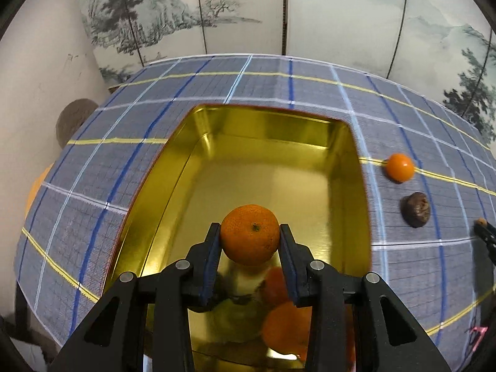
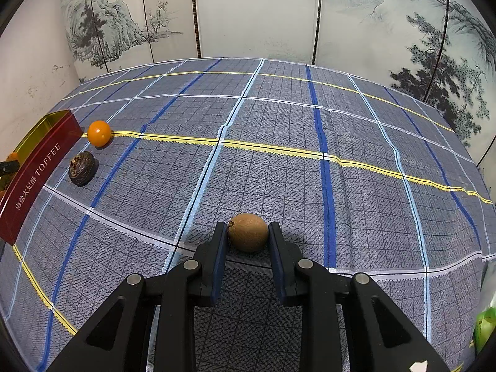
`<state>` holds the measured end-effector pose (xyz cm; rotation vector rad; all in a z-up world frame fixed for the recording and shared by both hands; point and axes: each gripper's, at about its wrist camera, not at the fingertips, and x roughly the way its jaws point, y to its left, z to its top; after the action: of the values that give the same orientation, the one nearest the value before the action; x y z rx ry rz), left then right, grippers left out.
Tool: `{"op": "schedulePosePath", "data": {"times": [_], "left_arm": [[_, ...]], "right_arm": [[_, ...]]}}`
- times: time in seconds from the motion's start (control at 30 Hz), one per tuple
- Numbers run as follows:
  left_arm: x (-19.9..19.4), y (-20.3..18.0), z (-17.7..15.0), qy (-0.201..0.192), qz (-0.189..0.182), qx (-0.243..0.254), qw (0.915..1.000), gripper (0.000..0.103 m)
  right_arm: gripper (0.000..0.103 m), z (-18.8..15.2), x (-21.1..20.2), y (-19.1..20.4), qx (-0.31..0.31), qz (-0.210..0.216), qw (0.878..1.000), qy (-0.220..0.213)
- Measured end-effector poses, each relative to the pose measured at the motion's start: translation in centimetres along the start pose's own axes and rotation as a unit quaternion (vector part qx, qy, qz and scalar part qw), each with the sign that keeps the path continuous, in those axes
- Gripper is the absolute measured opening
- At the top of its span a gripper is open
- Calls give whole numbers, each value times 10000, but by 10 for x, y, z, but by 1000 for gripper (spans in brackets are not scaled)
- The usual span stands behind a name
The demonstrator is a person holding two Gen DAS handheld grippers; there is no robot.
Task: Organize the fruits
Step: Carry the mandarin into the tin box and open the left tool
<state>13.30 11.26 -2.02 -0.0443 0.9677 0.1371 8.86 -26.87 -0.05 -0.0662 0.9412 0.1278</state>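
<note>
My left gripper (image 1: pixel 250 234) is shut on a mandarin (image 1: pixel 250 232) and holds it above the gold inside of an open toffee tin (image 1: pixel 279 161). More orange fruit (image 1: pixel 286 325) lies in the tin's near end, partly hidden by the fingers. My right gripper (image 2: pixel 248 235) is shut on a small brown round fruit (image 2: pixel 248 232) low over the checked tablecloth (image 2: pixel 279 161). A smooth orange fruit (image 2: pixel 99 133) and a dark wrinkled fruit (image 2: pixel 82 168) lie on the cloth beside the tin's red wall (image 2: pixel 34 173). Both also show in the left wrist view, the orange one (image 1: pixel 400 167) and the dark one (image 1: pixel 415 209).
A painted folding screen (image 2: pixel 263 15) stands behind the table. The table's far edge runs close in front of it. A green object (image 2: pixel 485 328) sits at the right edge of the right wrist view. The right gripper's tip (image 1: pixel 483 228) shows at the right edge of the left wrist view.
</note>
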Motion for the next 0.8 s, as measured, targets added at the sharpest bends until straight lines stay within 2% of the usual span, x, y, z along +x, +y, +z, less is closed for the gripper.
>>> {"op": "schedulePosePath", "data": {"times": [0.8], "left_arm": [[34, 21, -4, 375, 128, -79, 9992, 38]], "right_arm": [[25, 0, 0, 1, -11, -20, 10000, -1]]}}
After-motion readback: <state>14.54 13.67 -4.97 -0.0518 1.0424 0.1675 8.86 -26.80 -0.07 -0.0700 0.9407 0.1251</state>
